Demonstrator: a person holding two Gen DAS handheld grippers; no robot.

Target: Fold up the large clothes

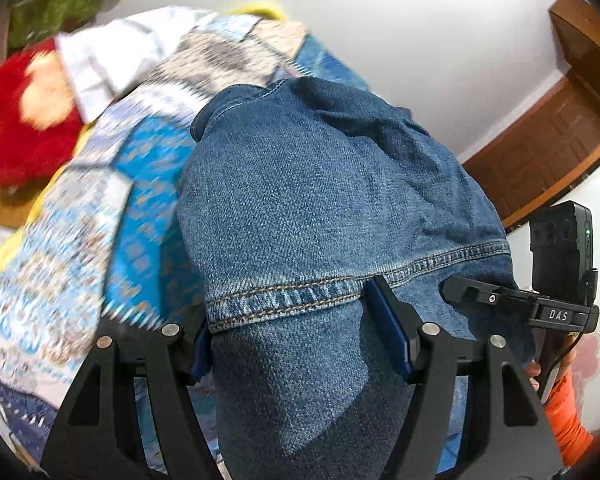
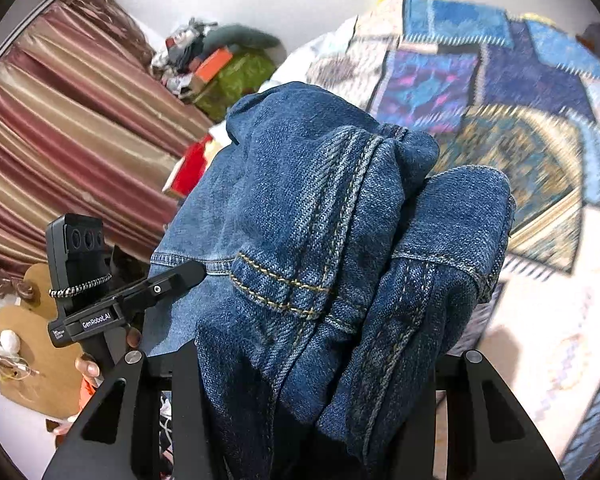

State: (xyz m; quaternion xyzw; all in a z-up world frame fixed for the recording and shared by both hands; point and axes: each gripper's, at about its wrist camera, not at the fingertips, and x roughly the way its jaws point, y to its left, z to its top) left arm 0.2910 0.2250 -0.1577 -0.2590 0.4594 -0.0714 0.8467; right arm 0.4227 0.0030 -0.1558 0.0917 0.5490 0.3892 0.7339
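A pair of blue denim jeans [image 1: 300, 200] hangs bunched above the patchwork bedspread [image 1: 100, 240]. My left gripper [image 1: 292, 316] is shut on a stitched hem fold, and its blue pads [image 1: 388, 328] press the cloth from both sides. In the right wrist view the jeans [image 2: 320, 220] pile thickly over my right gripper [image 2: 312, 344]. That gripper is shut on a bundle of seams, and the denim hides its fingertips. Each view shows the other gripper's black finger [image 1: 472, 292] [image 2: 172, 280] close beside the cloth.
The bedspread [image 2: 500, 120] lies below and beyond the jeans. A red plush toy [image 1: 20, 120] and green bundle [image 1: 52, 12] sit at the bed's far end. A striped curtain [image 2: 60, 140] hangs left, a wooden door [image 1: 560, 140] stands right. An orange sleeve [image 1: 568, 412] shows.
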